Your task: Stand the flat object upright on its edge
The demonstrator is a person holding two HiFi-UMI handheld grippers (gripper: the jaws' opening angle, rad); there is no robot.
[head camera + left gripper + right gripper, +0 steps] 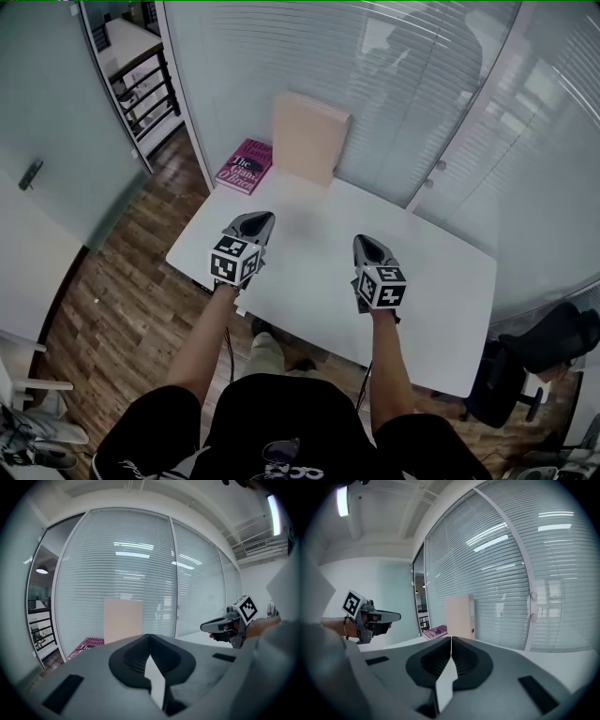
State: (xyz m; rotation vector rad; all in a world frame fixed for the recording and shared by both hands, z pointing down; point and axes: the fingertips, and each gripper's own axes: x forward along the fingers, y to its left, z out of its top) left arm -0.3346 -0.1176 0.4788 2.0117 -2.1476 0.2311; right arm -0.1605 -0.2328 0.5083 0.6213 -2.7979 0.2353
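Observation:
A pale peach flat object point(310, 138) stands upright on its edge at the far side of the white table point(441, 309), leaning against the glass wall; it also shows as the peach panel point(123, 619) in the left gripper view and the peach panel point(460, 617) in the right gripper view. A pink book point(246, 166) lies flat at the table's far left corner. My left gripper point(262, 219) and right gripper point(361, 242) hover over the near half of the table, well short of both. Each is shut with nothing between its jaws.
Glass walls with blinds point(403, 84) bound the table's far side. A wood floor point(122, 291) and a black shelf rack point(141, 89) lie to the left. A black chair point(539, 352) stands at the right. The person's legs are below the near edge.

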